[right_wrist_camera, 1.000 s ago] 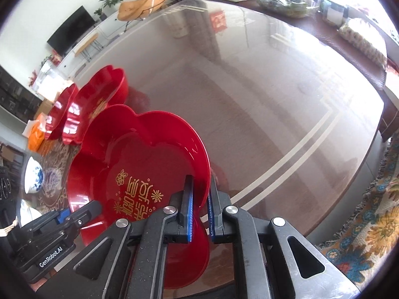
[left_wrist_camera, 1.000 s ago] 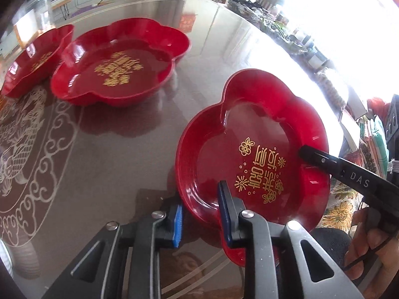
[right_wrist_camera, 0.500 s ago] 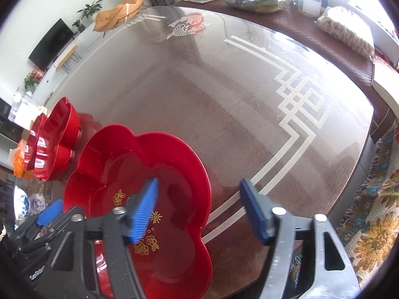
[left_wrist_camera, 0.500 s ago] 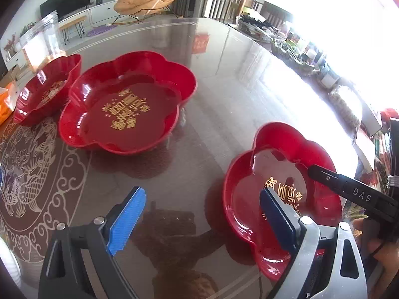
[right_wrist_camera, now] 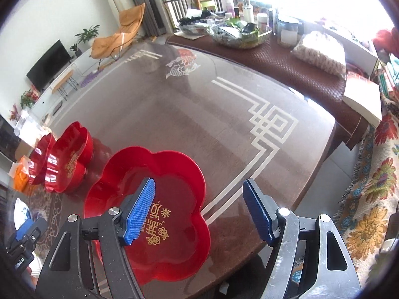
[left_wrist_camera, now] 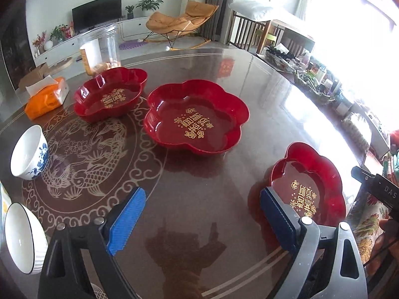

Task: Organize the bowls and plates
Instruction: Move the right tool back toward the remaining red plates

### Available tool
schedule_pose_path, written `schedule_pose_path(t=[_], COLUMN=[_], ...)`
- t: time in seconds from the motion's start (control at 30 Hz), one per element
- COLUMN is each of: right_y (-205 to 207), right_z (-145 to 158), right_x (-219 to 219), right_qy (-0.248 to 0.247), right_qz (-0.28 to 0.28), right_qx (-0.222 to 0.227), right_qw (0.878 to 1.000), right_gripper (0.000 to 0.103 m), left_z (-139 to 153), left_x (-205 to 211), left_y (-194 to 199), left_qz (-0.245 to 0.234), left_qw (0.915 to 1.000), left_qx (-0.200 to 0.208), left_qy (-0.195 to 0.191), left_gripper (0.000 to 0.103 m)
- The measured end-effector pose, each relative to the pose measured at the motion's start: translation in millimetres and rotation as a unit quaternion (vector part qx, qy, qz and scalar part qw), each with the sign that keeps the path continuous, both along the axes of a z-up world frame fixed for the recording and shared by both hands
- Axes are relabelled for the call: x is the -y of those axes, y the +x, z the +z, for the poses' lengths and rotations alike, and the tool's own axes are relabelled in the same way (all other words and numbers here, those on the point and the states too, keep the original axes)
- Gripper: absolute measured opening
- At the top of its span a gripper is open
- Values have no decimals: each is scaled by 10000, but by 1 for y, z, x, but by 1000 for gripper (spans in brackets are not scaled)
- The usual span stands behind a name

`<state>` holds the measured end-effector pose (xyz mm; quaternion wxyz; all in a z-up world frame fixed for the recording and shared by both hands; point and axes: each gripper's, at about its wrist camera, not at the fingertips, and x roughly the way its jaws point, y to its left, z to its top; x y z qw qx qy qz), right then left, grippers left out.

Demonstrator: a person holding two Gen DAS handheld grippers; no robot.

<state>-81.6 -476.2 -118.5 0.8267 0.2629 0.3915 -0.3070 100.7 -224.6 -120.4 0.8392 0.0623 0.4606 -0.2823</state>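
A small red flower-shaped plate (left_wrist_camera: 306,174) (right_wrist_camera: 162,167) with gold lettering lies flat on the dark table near its front edge. My left gripper (left_wrist_camera: 202,214) hangs open above the table, just left of this plate, with nothing between its blue pads (left_wrist_camera: 127,221). Over the plate's right rim my right gripper (right_wrist_camera: 199,209) stands open, touching nothing. A large red plate (left_wrist_camera: 197,124) sits mid-table, and a deeper red plate (left_wrist_camera: 112,97) lies behind it to the left. Two white bowls, one blue-patterned (left_wrist_camera: 30,153) and one dark-rimmed (left_wrist_camera: 22,239), stand at the left.
An orange tissue pack (left_wrist_camera: 47,94) and a clear jar (left_wrist_camera: 99,49) stand at the table's far left. A side table (right_wrist_camera: 286,59) crowded with jars and baskets adjoins the far right edge. A patterned cloth (right_wrist_camera: 369,199) lies beyond the right edge.
Both grippers have opened and let go of the small red plate, then lifted up and back. The plate now rests on the table by itself.
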Motion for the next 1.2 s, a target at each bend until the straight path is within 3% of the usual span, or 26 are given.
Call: schedule_pose_path(t=[0.13,0.27,0.47,0.77,0.93,1.03,1.2], right_y=[-3,6,22,60,78,91,105], right_z=[16,23,37,25,26,27,29], right_x=[-12,-17,-46,-93,-112,-115,-104], right_qy=[-209,-243,-440,-435,-933,-1067,-875], right_qz=[17,177,601,1289,1578,1719,1718], right_qx=[101,-35,103,-7,-238,-322,-180], right_qw=[9997,9995,9972,9907,9828,9788,9811], right_gripper=[76,76,76,76,76,76,76], left_z=[6,7,14,18,12,9,8], left_x=[-22,-31,-44,-49,-44,-36,-24], left_y=[3,10,18,36,52,60,68], left_qz=[173,285,473,498,593,593,559], left_qw=[9997,9995,9982,9982,9978,9977,9970], left_qx=[-35,97,367,345,273,255,377], left_qy=[-167,-19,72,34,136,212,385], left_gripper=[93,93,93,93,93,93,93])
